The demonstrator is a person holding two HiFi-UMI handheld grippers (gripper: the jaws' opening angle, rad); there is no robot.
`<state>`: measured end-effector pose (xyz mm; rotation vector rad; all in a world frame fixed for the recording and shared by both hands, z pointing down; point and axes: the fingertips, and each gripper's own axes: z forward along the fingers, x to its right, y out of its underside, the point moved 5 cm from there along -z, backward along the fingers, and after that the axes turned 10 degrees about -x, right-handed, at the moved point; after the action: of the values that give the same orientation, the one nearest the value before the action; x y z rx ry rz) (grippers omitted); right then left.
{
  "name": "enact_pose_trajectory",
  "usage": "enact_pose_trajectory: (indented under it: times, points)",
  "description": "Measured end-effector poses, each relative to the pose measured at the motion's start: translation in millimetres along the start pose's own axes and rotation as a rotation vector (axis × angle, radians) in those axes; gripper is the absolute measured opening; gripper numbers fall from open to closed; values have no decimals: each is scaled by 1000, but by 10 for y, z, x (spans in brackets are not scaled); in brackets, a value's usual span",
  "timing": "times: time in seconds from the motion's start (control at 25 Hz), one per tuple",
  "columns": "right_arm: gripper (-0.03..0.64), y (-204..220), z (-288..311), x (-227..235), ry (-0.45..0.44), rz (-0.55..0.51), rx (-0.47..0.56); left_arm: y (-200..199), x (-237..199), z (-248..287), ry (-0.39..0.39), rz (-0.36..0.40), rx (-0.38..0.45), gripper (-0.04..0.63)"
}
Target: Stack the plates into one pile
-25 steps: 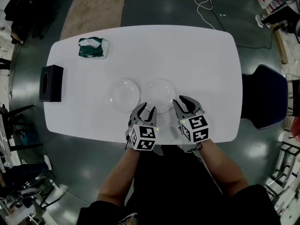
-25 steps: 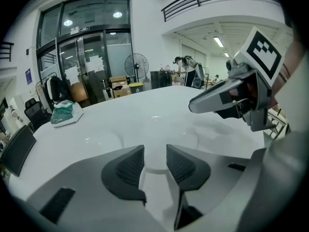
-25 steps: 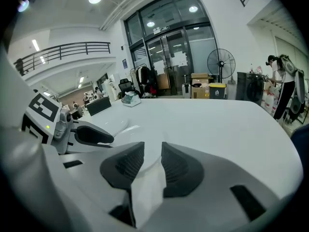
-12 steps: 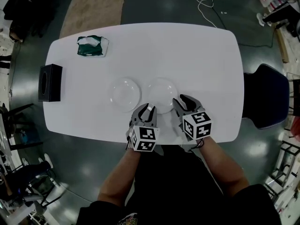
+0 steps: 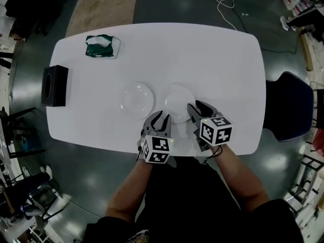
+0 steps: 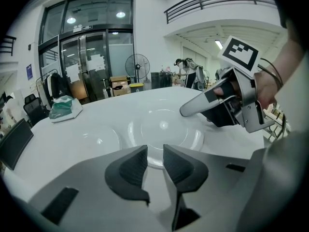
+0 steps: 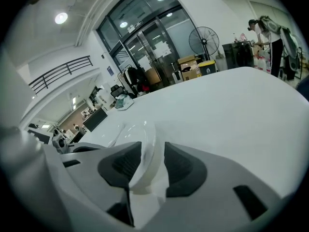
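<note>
I count two plates, both round, plain white and glossy. Each has a shallow well and a broad raised rim that catches the ceiling lights. They lie right side up on the white table [image 5: 212, 59], toward its near long edge and about midway along it. The left plate [image 5: 136, 99] and the right plate [image 5: 178, 102] sit side by side with their rims very close, and I cannot tell whether they touch. From the head view both look flat on the tabletop. Neither rests on the other, so I have no pile yet.
</note>
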<state>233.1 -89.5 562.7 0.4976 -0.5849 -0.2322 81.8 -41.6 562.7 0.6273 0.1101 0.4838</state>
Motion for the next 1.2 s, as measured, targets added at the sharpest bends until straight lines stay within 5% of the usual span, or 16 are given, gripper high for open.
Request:
enact_pose_trajectory:
  times: [0.48,0.88,1.2]
  points:
    - [91,4,26,-21,-46,64,-24,7,-14,-3,3,-19,9,118]
    - [35,-88,-220,-145,-211,142,82,28,-14,-103,8,-29,1,117]
    - [29,-180,-437,-168,-218,168,137,-27,-11,-349,10,-19,40,28]
